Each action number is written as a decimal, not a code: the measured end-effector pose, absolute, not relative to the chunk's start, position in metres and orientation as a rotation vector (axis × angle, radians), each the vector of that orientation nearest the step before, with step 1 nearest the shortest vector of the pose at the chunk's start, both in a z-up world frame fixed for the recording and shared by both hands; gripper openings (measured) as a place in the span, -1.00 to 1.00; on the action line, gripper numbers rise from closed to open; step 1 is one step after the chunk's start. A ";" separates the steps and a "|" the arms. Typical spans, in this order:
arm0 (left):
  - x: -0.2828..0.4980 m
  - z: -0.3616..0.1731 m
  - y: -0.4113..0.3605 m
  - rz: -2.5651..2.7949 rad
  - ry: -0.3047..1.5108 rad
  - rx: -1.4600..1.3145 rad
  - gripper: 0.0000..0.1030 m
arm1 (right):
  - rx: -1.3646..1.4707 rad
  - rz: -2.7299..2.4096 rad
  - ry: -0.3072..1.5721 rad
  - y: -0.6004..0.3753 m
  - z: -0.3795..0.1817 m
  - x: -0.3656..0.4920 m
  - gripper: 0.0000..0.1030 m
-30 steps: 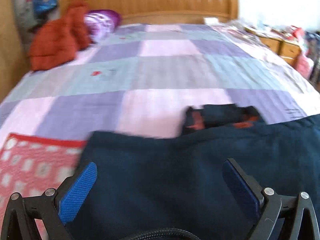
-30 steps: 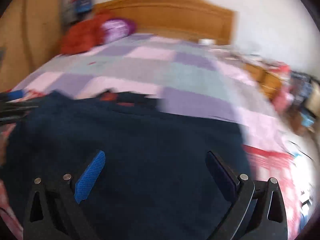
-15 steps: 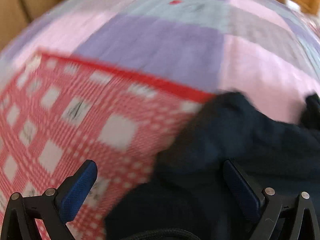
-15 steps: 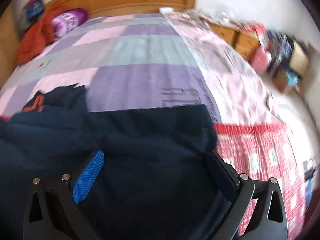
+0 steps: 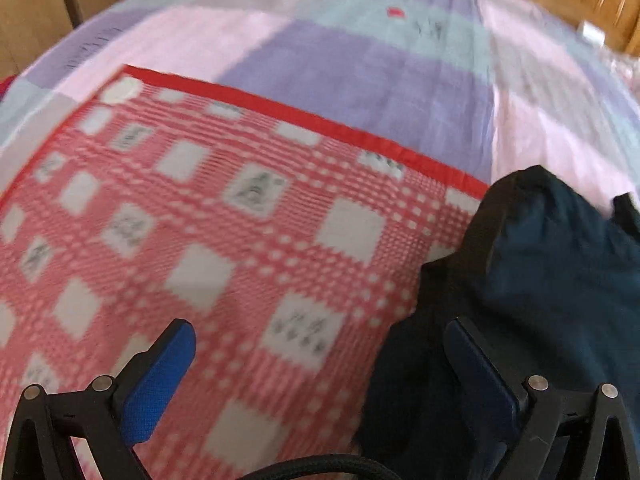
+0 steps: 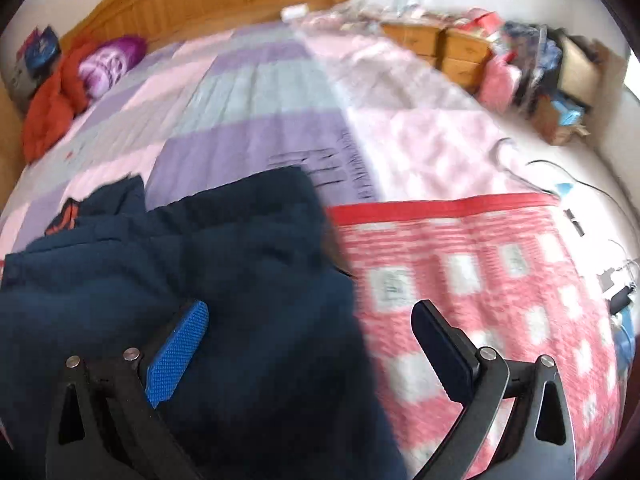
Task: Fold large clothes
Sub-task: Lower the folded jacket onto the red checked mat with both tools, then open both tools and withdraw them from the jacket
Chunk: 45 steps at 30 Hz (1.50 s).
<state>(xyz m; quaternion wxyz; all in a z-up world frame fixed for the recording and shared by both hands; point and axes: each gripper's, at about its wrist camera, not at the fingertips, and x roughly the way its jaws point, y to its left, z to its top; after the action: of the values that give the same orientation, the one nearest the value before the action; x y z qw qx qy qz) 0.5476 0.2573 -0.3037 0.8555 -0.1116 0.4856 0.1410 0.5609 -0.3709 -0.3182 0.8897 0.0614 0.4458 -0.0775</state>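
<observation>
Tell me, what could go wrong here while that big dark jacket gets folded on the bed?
Both grippers, left and right, are open, each over an edge of the navy jacket. A pinch there might also catch the red checked blanket underneath. The jacket looks bulky, so a fold could spring open.

I can read no text anywhere. Dark lettering runs along the edge of the bedsheet [image 6: 352, 168], too blurred to make out. Small marks sit in the white squares of the red checked blanket [image 5: 256, 192], also illegible to me.
</observation>
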 end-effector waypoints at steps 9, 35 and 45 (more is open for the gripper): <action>0.412 -0.285 0.122 -0.010 0.865 0.108 0.99 | -0.140 0.223 0.816 -0.222 -0.301 0.420 0.99; 0.349 -0.329 0.141 0.118 1.024 0.115 1.00 | -0.034 -0.112 1.013 -0.354 -0.355 0.318 0.99; 0.280 -0.262 0.155 0.159 0.986 0.116 0.99 | -0.018 -0.268 0.940 -0.423 -0.275 0.217 0.84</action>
<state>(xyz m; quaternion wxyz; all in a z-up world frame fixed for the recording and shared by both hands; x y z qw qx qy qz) 0.2804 0.1546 -0.2624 0.8764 0.0555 0.4723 0.0762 0.2168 -0.4232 -0.2754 0.8830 -0.0089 0.4513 -0.1288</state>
